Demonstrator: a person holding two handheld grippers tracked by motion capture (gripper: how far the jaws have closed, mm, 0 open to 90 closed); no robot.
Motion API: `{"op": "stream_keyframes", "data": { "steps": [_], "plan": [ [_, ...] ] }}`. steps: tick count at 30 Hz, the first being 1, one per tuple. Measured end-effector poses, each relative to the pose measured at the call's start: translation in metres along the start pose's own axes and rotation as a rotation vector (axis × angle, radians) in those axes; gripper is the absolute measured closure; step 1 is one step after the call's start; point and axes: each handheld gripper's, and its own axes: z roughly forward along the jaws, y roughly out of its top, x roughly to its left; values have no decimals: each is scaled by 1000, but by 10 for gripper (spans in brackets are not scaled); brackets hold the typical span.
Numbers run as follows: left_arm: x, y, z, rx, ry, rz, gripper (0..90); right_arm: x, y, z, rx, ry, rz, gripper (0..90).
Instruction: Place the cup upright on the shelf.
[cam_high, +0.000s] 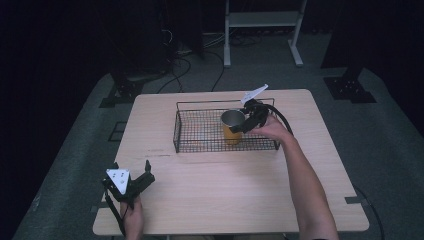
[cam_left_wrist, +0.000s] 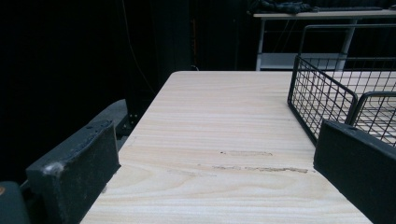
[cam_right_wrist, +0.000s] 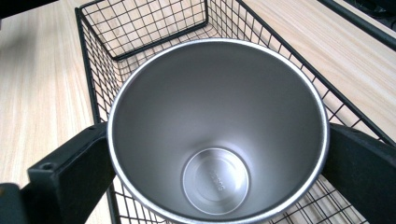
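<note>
Right gripper (cam_high: 248, 121) clamped on cup (cam_high: 232, 126), upright w/ mouth up, over basket (cam_high: 200, 131). Left gripper (cam_high: 131, 182) apart, well away, near table (cam_high: 225, 190) corner.

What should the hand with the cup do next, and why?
Probably lower the cup a little and open up. The right gripper has its jaws against both sides of the cup's rim, and the cup is upright inside the wire basket. It is empty. I can't tell if its bottom touches the basket floor yet, so go gently.
</note>
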Motion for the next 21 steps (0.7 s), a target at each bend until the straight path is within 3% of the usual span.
{"op": "stream_keyframes", "data": {
  "steps": [21],
  "plan": [
    [0,0,1,-1,5,2,0,0,-6,-12,7,3,-15,0]
  ]
}}
